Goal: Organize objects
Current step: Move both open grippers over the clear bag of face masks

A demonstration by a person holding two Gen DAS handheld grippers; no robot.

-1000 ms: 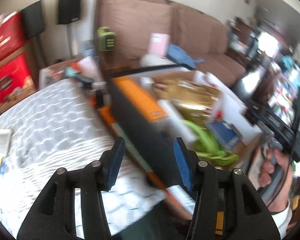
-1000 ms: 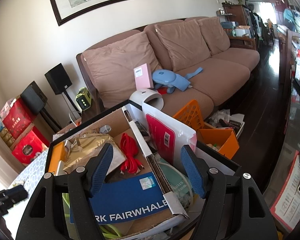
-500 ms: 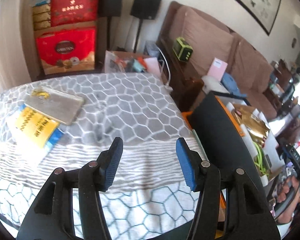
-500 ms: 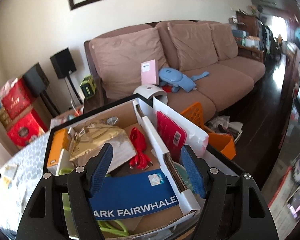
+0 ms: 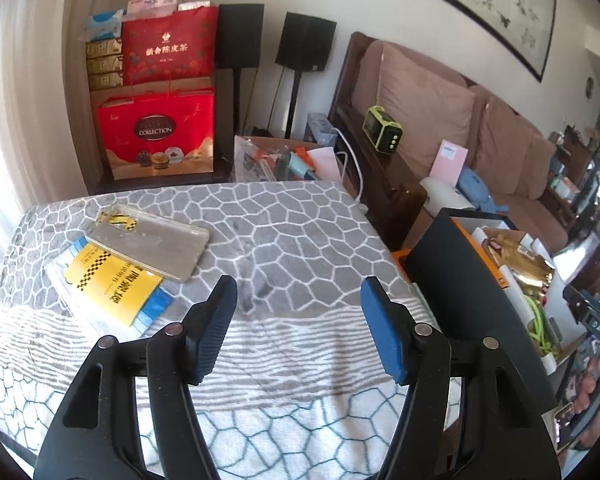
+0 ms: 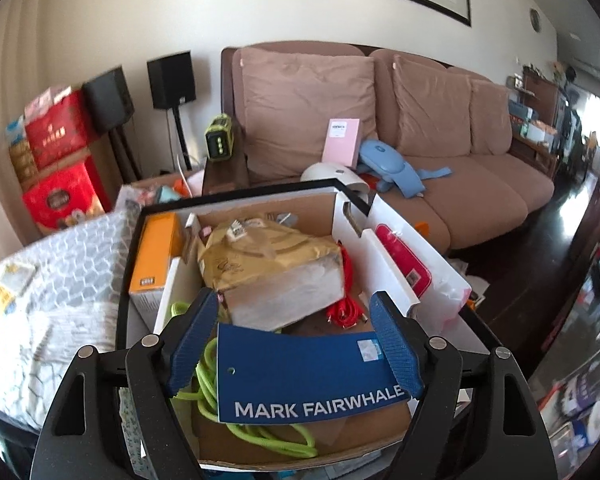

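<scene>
Two grippers, both released and holding nothing, jaws just widening.
Left wrist view: left gripper (image 5: 298,322) hangs over the patterned cloth (image 5: 300,240), phone case (image 5: 148,242) lying near. Right wrist view: right gripper (image 6: 294,340) hangs above the blue card (image 6: 300,376) inside the box (image 6: 236,196).

The left gripper (image 5: 296,322) points forward and downward, its jaws apart and just widened, with nothing between the blue pads (image 5: 216,322). The right gripper (image 6: 294,342) tilts downward too, its jaws spread wider and also just opened further, gripping nothing. In the left wrist view, the person's right hand (image 5: 594,404) clasps its handle.
</scene>
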